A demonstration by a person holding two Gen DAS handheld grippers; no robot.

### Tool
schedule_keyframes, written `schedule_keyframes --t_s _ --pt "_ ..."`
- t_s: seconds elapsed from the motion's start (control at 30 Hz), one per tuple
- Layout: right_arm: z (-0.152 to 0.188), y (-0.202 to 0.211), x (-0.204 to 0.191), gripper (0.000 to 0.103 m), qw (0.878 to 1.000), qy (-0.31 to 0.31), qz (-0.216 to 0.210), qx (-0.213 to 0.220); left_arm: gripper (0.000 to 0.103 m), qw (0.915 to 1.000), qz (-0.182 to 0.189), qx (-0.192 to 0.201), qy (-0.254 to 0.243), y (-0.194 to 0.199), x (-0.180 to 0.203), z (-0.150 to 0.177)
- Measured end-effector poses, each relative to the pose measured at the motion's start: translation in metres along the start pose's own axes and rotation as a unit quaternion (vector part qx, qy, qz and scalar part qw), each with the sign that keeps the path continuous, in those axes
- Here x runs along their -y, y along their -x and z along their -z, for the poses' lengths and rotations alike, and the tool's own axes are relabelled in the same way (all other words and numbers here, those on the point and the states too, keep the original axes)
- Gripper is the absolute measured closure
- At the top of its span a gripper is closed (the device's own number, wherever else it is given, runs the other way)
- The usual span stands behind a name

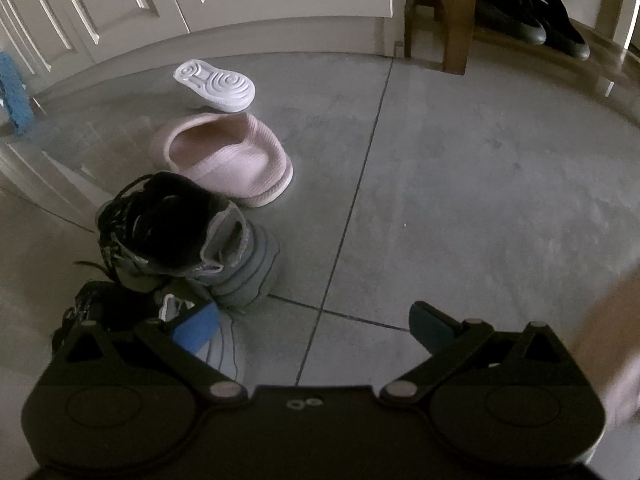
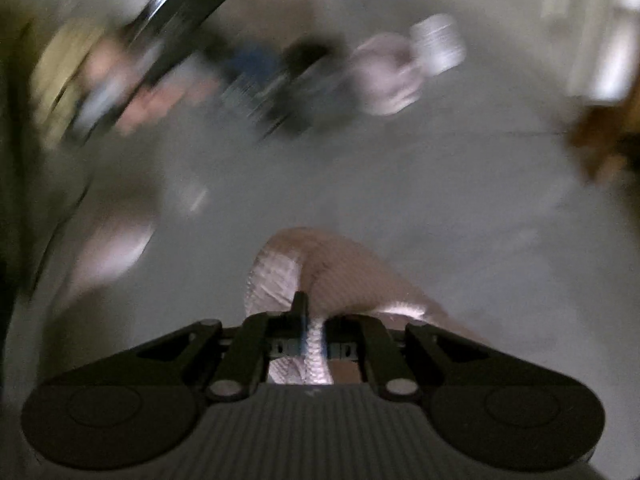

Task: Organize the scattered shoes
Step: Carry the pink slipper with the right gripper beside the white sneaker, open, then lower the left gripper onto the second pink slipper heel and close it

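Grey floor tiles (image 1: pixel 460 184), crossed by dark grout lines, are seen in the left wrist view, bounded at the far side by white panelled doors (image 1: pixel 132 4). Near the doors a white shoe (image 1: pixel 215 86) is lying with its patterned sole turned up. Just beside it, nearer the camera, a pink slipper (image 1: pixel 228 156) is set with its opening upward. A grey high-top sneaker (image 1: pixel 188 236) with dark laces stands close in front of the slipper, and a second similar sneaker (image 1: pixel 200 332) is partly hidden behind the left tool (image 1: pixel 314 330). That tool is held with its fingers spread wide and nothing between them; a blue pad (image 1: pixel 196 326) is shown on one finger. At the far right a wooden shoe rack (image 1: pixel 452 20) carries a pair of black shoes (image 1: pixel 532 20) on its low shelf. Something blue (image 1: pixel 14 92) is seen at the left edge, but what it is cannot be told.

Only in the right wrist view is the right tool (image 2: pixel 314 320) shown, its fingers drawn together on the edge of a second pink slipper (image 2: pixel 340 268), which is held above the floor. Everything beyond is heavily blurred there; vague pink, white and dark shapes are made out on the floor at the far side, and they cannot be told apart with certainty.
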State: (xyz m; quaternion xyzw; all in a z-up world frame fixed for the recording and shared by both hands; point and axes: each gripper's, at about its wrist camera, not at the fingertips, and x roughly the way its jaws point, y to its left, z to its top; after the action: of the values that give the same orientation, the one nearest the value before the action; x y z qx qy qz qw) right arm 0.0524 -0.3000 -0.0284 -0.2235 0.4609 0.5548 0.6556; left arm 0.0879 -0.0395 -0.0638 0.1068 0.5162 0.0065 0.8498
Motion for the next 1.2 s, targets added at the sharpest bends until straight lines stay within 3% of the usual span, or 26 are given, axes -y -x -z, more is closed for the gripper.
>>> schedule_keyframes --t_s 0.07,0.17,0.27,0.33,0.4,0.43,0.5,0.6,0.67,0.73,0.8,0.9,1.0,1.1,1.17,1.2 --pt "0.008 -0.027 -0.020 0.095 0.994 0.068 -0.042 -0.080 0.000 1.0000 0.000 0.000 -0.005 0.000 0.003 0.000" --pt "0.018 -0.064 -0.049 0.095 0.964 0.171 -0.092 -0.185 0.000 1.0000 0.002 0.000 -0.007 0.002 0.006 0.001" --pt "0.021 -0.077 -0.064 0.093 0.943 0.228 -0.109 -0.218 0.000 0.9999 0.002 0.005 -0.010 0.006 0.006 0.003" --pt "0.017 -0.080 -0.060 0.087 0.943 0.221 -0.098 -0.227 0.000 0.9999 -0.002 0.007 -0.009 0.007 0.004 0.004" --pt "0.009 -0.084 -0.052 0.051 0.948 0.191 -0.054 -0.247 0.000 1.0000 -0.001 0.005 -0.002 0.007 0.000 0.004" --pt "0.003 -0.088 -0.049 0.014 0.949 0.177 -0.022 -0.258 0.000 1.0000 0.000 0.005 0.001 0.007 -0.002 0.005" --pt "-0.002 -0.086 -0.045 0.009 0.950 0.157 0.026 -0.268 0.000 1.0000 0.001 0.007 0.006 0.008 -0.005 0.005" --pt "-0.008 -0.056 -0.034 0.009 0.971 0.093 0.056 -0.214 0.000 0.9999 0.001 0.012 0.008 0.008 -0.008 0.004" --pt "-0.010 -0.026 -0.021 0.009 0.984 -0.010 0.094 -0.148 0.000 0.9998 0.002 0.016 0.006 0.008 -0.009 0.001" --pt "-0.005 -0.006 -0.019 0.009 0.986 -0.075 0.118 -0.088 0.000 0.9995 -0.003 0.032 0.002 0.007 -0.013 -0.007" --pt "0.005 0.020 -0.025 0.009 0.975 -0.159 0.153 0.000 0.000 0.9981 -0.015 0.060 -0.005 0.006 -0.019 -0.020" --pt "0.024 0.038 -0.053 0.009 0.942 -0.261 0.185 0.106 0.000 0.9942 -0.033 0.101 -0.014 0.005 -0.027 -0.039" --pt "0.038 0.024 -0.085 0.009 0.925 -0.310 0.174 0.137 0.000 0.9877 -0.057 0.139 -0.045 -0.004 -0.038 -0.061" --pt "0.046 0.010 -0.101 0.009 0.927 -0.329 0.138 0.115 0.000 0.9783 -0.087 0.163 -0.094 -0.021 -0.055 -0.085" --pt "0.040 0.004 -0.102 0.009 0.928 -0.327 0.145 0.104 0.000 0.9766 -0.114 0.148 -0.107 -0.036 -0.069 -0.098" --pt "0.038 0.004 -0.102 0.009 0.926 -0.331 0.147 0.106 0.000 0.9759 -0.136 0.122 -0.118 -0.052 -0.081 -0.107"
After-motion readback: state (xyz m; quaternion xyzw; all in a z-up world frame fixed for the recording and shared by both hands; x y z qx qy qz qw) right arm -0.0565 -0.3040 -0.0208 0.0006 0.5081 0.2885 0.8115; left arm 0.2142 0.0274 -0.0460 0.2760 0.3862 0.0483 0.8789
